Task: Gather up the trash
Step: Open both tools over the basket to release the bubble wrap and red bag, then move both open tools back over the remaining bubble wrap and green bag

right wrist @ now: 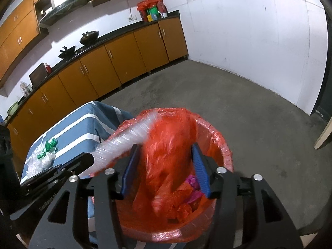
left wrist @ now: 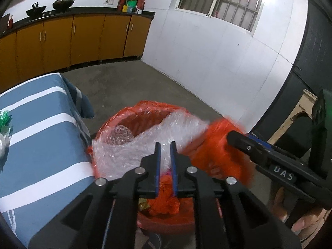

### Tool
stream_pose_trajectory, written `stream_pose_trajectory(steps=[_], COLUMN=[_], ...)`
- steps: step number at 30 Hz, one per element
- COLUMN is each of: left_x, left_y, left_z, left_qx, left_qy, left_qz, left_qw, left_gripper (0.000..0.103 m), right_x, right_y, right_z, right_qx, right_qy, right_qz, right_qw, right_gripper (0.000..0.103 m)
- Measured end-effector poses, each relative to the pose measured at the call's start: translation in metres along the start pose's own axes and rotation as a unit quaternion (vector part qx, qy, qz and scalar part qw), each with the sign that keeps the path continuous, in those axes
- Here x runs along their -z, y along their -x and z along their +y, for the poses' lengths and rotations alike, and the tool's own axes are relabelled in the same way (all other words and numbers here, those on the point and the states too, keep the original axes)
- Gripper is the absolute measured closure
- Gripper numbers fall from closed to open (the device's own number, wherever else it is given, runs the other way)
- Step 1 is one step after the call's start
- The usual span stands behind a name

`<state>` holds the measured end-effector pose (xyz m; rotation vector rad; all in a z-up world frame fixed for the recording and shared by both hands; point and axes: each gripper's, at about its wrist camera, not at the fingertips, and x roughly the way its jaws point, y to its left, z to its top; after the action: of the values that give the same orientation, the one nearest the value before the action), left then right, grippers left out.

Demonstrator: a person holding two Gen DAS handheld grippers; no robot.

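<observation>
here, over the red-lined bin [right wrist: 220, 137], the left tool [left wrist: 165, 151] pinches clear bubble wrap [left wrist: 128, 153] nearly closed; the right tool [right wrist: 166, 161] gapes wide around a blurred red bag [right wrist: 166, 151]; both look light, crumply, best gripped at bunched folds.

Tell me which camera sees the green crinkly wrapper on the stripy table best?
The right wrist view. There the green wrapper shows whole on the striped tablecloth, beside clear plastic scraps. The left wrist view catches only a cut-off sliver of it at the picture's left edge.
</observation>
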<state>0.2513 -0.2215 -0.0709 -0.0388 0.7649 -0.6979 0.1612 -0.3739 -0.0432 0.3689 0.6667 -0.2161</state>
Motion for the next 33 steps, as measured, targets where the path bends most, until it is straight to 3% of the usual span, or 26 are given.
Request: stream_pose_trajectory(steps=[12,22,26,33], left_x=[0.001,0.015,0.025,0.057], left_y=[0.021,0.065,0.094,0.151], left_z=[0.031,0.066,0.092,0.153], left_qx=[-0.046,-0.093,-0.130,-0.235], left_qy=[0.017,0.028,0.038,0.060], left_qz=[-0.019,-0.047,-0.066,-0.090], left_qw=[0.9986,0.9942,0.9886,0.9660], left_gripper=[0.065,0.052,0.048,0.040], right_x=[0.003,0.005,0.008,0.017], right_y=[0.004,0.004,-0.002,-0.019], right_z=[0.006,0.042,0.074,0.142], right_qx=[0.012,-0.001,-0.020,-0.067], right_qy=[0.008,0.051,0.082,0.133], right_qz=[-0.003,-0.001,0.004,0.020], right_qw=[1.000,0.999,0.996,0.989], right_gripper=[0.043,0.043,0.043,0.043])
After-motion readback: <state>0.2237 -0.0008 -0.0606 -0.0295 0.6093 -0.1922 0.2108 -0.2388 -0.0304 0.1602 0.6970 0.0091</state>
